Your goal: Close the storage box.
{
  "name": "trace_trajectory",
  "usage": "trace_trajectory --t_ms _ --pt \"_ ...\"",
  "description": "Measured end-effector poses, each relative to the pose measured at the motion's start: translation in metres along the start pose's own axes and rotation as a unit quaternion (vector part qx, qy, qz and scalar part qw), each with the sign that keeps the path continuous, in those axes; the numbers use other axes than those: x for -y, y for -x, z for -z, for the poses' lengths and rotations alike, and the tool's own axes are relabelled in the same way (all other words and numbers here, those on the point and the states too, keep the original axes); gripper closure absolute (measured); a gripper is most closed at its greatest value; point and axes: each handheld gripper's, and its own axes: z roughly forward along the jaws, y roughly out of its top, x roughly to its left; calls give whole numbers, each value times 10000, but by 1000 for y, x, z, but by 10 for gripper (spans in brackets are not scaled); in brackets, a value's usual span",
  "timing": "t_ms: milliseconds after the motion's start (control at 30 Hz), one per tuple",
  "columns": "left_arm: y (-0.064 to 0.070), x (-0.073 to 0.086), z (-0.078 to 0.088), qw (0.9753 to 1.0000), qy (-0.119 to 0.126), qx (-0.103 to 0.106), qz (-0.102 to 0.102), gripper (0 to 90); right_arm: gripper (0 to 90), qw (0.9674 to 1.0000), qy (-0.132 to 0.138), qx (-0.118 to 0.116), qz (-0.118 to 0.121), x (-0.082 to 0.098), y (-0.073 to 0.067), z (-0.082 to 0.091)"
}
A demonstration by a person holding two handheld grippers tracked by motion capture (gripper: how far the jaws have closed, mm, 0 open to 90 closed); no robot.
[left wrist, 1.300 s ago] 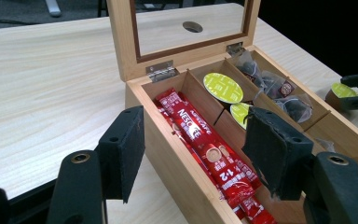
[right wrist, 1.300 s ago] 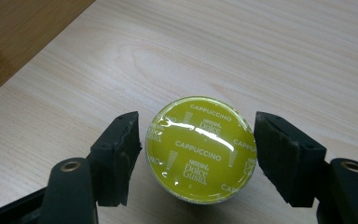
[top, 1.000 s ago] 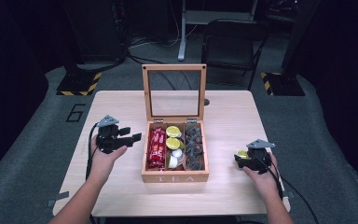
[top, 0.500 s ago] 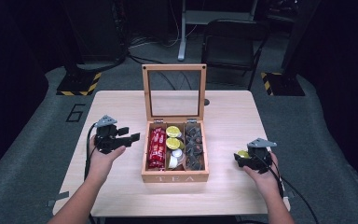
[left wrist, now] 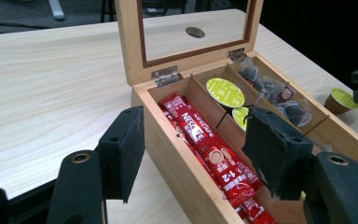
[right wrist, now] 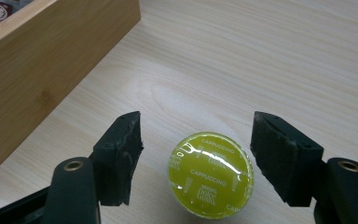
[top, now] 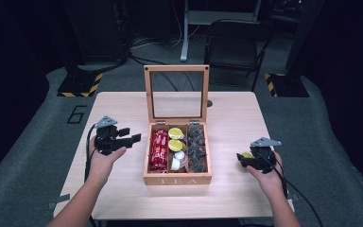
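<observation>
Jaws of right gripper spread (just been closing), green capsule between, untouched.

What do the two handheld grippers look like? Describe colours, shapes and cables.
Both the left gripper and right gripper are black, each topped by a grey three-cornered plate and trailing a black cable. Each has two blocky jaws with flat black pads and round brass-coloured rivets. No sleeves show.

Round coffee capsule with glossy yellow-green foil lid printed "Cappuccino", brown body, standing upright, lid up, on the pale wooden table; well apart from the right wall of the wooden tea box, outside its compartments
</observation>
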Motion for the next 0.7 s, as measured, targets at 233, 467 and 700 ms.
trace_trajectory --t_ms 233,467,700 --pt "-1 0 1 10000 -10 -12 -14 380 330 9997 29 -241 71 -15 -7 5" --pt "-1 0 1 10000 -20 -16 -4 380 330 9991 33 -415 99 -31 -15 10" --pt "0 -2 3 10000 19 -5 -10 380 330 9981 77 -594 126 -48 -18 14"
